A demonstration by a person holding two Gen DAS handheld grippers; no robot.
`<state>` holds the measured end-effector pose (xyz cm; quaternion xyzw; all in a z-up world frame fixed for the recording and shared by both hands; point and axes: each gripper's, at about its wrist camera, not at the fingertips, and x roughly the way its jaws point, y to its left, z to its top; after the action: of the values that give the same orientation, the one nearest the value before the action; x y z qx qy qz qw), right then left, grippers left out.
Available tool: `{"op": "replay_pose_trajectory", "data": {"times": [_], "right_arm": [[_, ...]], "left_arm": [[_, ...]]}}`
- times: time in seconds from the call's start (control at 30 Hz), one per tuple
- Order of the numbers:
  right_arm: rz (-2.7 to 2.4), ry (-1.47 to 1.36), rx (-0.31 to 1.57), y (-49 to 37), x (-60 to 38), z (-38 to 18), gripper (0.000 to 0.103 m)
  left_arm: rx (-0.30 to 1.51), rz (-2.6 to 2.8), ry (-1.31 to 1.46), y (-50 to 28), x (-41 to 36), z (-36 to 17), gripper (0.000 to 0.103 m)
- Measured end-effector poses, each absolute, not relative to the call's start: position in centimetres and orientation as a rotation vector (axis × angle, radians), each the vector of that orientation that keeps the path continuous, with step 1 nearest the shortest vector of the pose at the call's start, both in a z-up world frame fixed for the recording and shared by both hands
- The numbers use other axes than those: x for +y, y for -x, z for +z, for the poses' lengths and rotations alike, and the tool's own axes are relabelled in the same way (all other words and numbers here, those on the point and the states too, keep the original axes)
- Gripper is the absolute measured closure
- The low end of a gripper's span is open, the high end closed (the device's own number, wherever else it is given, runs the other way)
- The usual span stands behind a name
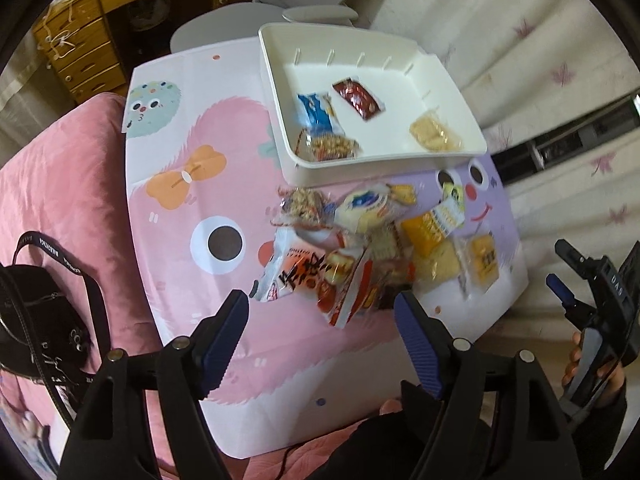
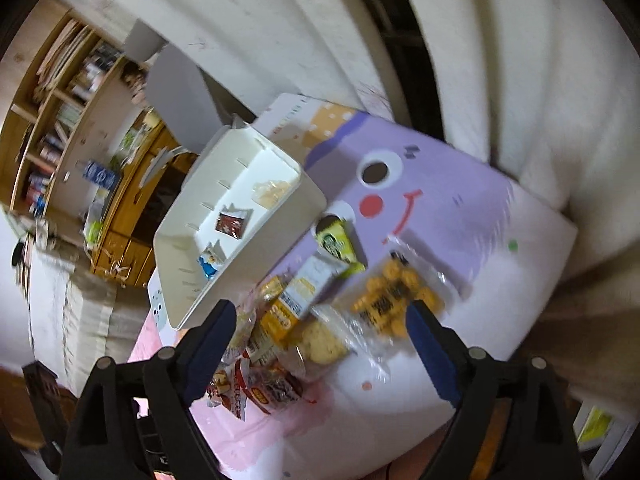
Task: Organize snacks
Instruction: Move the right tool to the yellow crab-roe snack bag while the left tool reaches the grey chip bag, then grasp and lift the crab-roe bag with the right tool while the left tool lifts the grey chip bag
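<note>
The left gripper (image 1: 322, 310) hangs with its 2 blue-padded fingers (image 1: 224, 334) spread wide, gripping nothing. The right gripper (image 2: 320, 320), likewise wide apart and bare, is held in the person's right hand (image 1: 592, 368).

The tray (image 1: 448, 80), upper centre of the left view, looks like smooth white plastic with a soft sheen. The snacks (image 1: 360, 248) below it sit in glossy, crinkled film wrappers, some clear, some printed. The board (image 1: 168, 216) under them is a smooth, matt printed sheet. At left, the blanket (image 1: 60, 184) is pink quilted cloth. The bag (image 1: 36, 320) on it is matt black with a woven strap. The drawers (image 1: 80, 52), upper left, are varnished wood. Both grippers, left (image 1: 322, 316) and right (image 2: 320, 328), are matt black plastic with ribbed blue pads (image 1: 222, 340) and metal screw heads.
</note>
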<state>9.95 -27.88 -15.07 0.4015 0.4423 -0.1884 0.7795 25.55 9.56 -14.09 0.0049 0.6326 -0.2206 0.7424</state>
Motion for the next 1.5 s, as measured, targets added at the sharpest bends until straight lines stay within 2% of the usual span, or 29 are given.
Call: {"op": "replay_pose_trajectory", "data": {"times": [0.33, 0.63, 0.83, 1.23, 1.5], "right_arm": [[-0.516, -1.074, 1.091, -9.0, -28.3, -20.4, 0.009], [-0.586, -1.342, 1.14, -9.9, -30.1, -26.8, 0.005], [-0.633, -1.469, 1.162, -11.1, -30.8, -29.1, 0.005], [-0.73, -1.479, 1.325, -14.0, -31.9, -31.6, 0.005], [-0.754, -1.473, 1.406, -14.6, -32.5, -32.6, 0.005]], "left_arm": [[1.486, -0.51, -0.193, -26.0, 7.0, -19.1, 0.024], [1.582, -0.461, -0.342, -27.0, 4.5, -23.9, 0.02], [1.638, -0.416, -0.356, -28.3, 3.6, -26.3, 0.018], [1.738, -0.386, -0.372, -30.7, 1.6, -30.0, 0.013], [1.776, -0.366, -0.286, -32.1, 1.4, -31.7, 0.013]]}}
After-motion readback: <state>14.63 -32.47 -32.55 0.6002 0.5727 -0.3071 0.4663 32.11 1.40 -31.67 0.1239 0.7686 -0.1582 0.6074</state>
